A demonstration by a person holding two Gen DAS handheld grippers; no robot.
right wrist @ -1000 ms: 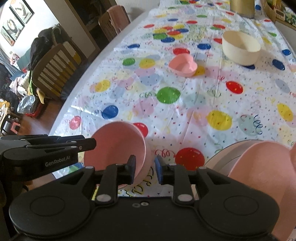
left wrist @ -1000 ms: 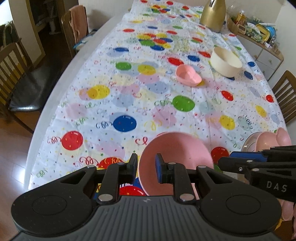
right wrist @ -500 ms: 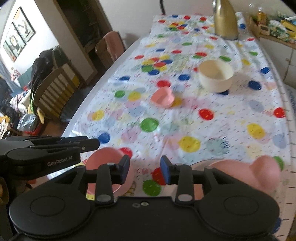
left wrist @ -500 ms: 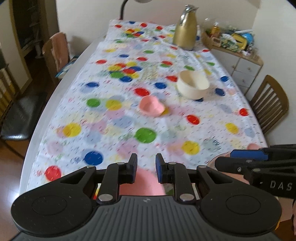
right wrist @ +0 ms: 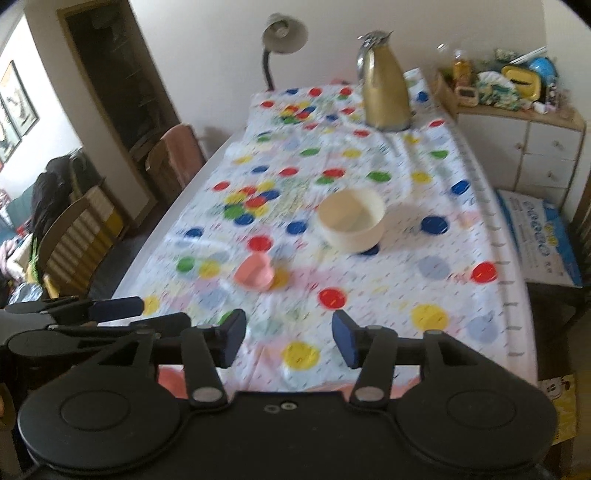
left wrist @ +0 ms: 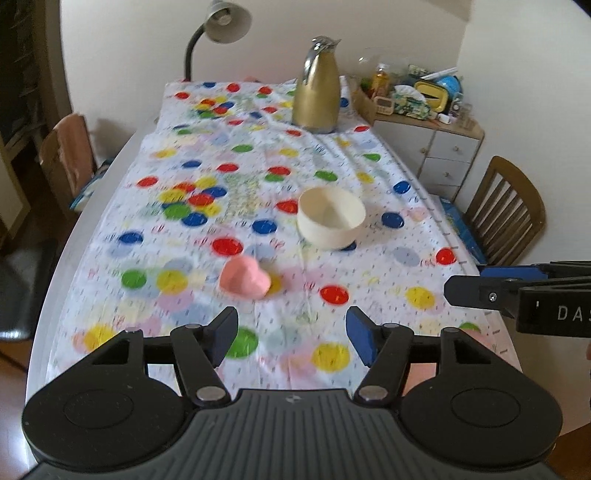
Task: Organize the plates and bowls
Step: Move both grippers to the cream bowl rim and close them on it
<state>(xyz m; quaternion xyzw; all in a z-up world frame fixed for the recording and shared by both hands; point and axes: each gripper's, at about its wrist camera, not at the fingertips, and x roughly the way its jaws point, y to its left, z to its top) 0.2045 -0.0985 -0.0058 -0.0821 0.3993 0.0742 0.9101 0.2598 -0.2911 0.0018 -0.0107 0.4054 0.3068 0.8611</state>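
Jaws spread empty, heart-shaped pink dish (left wrist: 245, 277), round cream bowl (left wrist: 331, 217)

Worktop (left wrist: 122, 229) mostly bare cloth ahead of both tools; left side wide open. Mid-worktop obstacles: pink heart bowl (left wrist: 245, 277), with cream bowl (left wrist: 331, 216) beyond it to the right, apart, a passable gap between. Gold jug (left wrist: 317, 86) and lamp (left wrist: 218, 27) block the far end; chair (left wrist: 506, 210) flanks the right edge.
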